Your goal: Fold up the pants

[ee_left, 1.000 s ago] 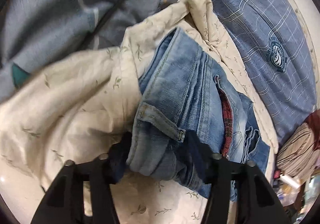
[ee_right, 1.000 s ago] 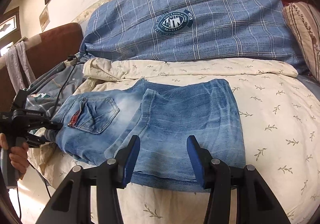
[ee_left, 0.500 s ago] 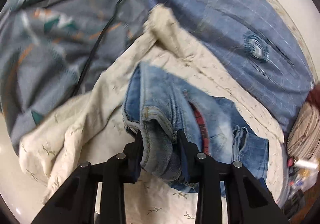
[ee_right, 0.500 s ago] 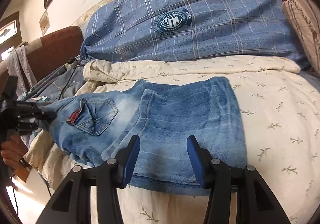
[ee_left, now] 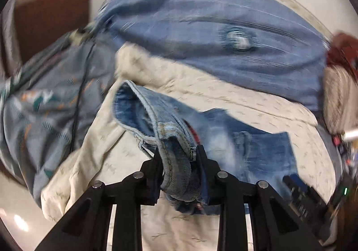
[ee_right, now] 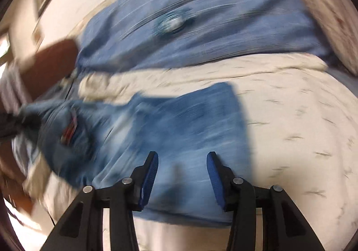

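Folded blue jeans (ee_left: 264,150) lie on the cream leaf-print sheet (ee_left: 179,228). My left gripper (ee_left: 177,157) is shut on the waistband end (ee_left: 174,170), lifted off the bed with the jaws still squeezing in; the cloth bunches between the pads. In the right wrist view the jeans (ee_right: 179,121) spread across the middle. My right gripper (ee_right: 182,166) hovers over their near edge, jaws closing, with denim below the gap but the blue pads not pressing it. Both views are motion-blurred. The right gripper (ee_left: 299,190) shows at the left view's lower right.
A blue plaid pillow (ee_left: 223,27) lies behind the jeans against the wall. A grey patterned blanket (ee_left: 44,105) with a black cable (ee_left: 80,85) lies on the left, by a brown headboard (ee_left: 51,11). A striped pillow (ee_right: 331,16) sits at the right.
My left gripper shut on the jeans' waistband, then rose and rolled, lifting that end off the sheet. The right gripper shifted a little over the jeans and its jaws narrowed.
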Motion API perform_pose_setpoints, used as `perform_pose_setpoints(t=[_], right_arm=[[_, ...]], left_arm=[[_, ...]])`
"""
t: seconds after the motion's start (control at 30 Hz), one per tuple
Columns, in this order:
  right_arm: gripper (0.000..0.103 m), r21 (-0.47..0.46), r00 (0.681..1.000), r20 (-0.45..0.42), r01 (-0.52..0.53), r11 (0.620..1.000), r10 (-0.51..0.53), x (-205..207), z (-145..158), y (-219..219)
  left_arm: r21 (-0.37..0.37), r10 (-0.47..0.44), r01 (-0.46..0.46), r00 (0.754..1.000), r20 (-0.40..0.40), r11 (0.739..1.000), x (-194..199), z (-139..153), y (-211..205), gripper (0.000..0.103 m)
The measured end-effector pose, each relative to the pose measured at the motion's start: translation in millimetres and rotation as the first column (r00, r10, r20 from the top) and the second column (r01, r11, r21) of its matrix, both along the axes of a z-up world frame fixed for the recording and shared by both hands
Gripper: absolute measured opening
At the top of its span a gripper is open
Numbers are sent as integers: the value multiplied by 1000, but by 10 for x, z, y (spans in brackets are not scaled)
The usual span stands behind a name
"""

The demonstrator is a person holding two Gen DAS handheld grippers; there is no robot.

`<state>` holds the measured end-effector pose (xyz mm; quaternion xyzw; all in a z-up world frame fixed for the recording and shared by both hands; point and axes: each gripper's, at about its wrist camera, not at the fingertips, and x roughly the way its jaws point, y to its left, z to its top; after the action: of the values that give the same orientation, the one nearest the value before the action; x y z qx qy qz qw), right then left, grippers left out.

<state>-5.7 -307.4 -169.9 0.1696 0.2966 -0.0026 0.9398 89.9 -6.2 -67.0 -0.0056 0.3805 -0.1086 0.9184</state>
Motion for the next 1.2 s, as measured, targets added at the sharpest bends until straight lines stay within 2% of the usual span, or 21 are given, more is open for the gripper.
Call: perform_pose_setpoints(t=[0.1, 0.17, 0.23, 0.3, 0.4, 0.47, 0.5, 0.6, 0.63, 0.67, 0.7, 0.73, 0.77, 0.87, 1.0, 1.1, 1.2], right_arm=[[48, 15, 996, 26, 81, 997, -81, -140, 56, -238], [48, 15, 990, 34, 136, 991, -137, -221, 91, -403], [48, 62, 982, 31, 184, 981, -186, -303, 98, -597], [48, 105, 970, 31, 238, 966, -242, -389, 114, -790], [48, 162, 948, 20, 311, 936, -318, -535, 112, -1067], [48, 181, 936, 5, 346, 920, -353, -596, 97, -1189], [49, 197, 933, -6, 353, 915, -359, -617, 89, -1231], [52, 267, 943, -16, 326, 907, -333, -630, 77, -1294], [52, 291, 948, -9, 307, 906, -318, -623, 85, -1295], [52, 314, 954, 5, 282, 907, -298, -613, 103, -1278], [52, 331, 962, 23, 250, 910, -272, -597, 128, -1229], [52, 348, 971, 44, 207, 914, -237, -577, 156, -1166], [53, 362, 980, 68, 153, 920, -189, -548, 193, -1083], [61, 380, 993, 114, -5, 925, -41, -443, 275, -789], [62, 361, 995, 97, -56, 931, 22, -334, 295, -527], [63, 407, 998, 38, -64, 911, 53, -193, 186, -442], [64, 451, 996, -11, -78, 889, 93, -3, 31, -396]], left_arm=[[63, -109, 107, 993, 38, 992, -154, 109, -442, 26], [100, -198, 193, 979, 46, 976, -270, 138, -792, 25], [123, -296, 289, 954, 43, 949, -370, 119, -1166, 18], [155, -372, 366, 928, 14, 918, -427, 1, -1554, 18], [171, -458, 465, 885, -78, 869, -427, -297, -2065, 15], [120, -488, 499, 866, -112, 858, -458, -338, -2130, 13], [96, -508, 518, 855, -105, 850, -522, -305, -2123, 13], [96, -574, 573, 819, -22, 814, -695, -29, -1974, 17], [112, -575, 568, 818, 29, 815, -735, 101, -1882, 26], [125, -559, 548, 826, 73, 827, -716, 211, -1790, 32], [138, -537, 522, 837, 111, 842, -716, 297, -1667, 44], [153, -506, 486, 852, 137, 860, -674, 352, -1536, 50], [167, -479, 456, 866, 141, 874, -612, 354, -1430, 50], [186, -384, 367, 921, 62, 911, -332, 167, -1112, 50], [111, -260, 270, 960, -100, 956, -6, -301, -652, 50], [51, -216, 227, 963, -162, 973, 91, -538, -480, 50], [-20, -236, 236, 952, -196, 971, 128, -667, -466, 50]])
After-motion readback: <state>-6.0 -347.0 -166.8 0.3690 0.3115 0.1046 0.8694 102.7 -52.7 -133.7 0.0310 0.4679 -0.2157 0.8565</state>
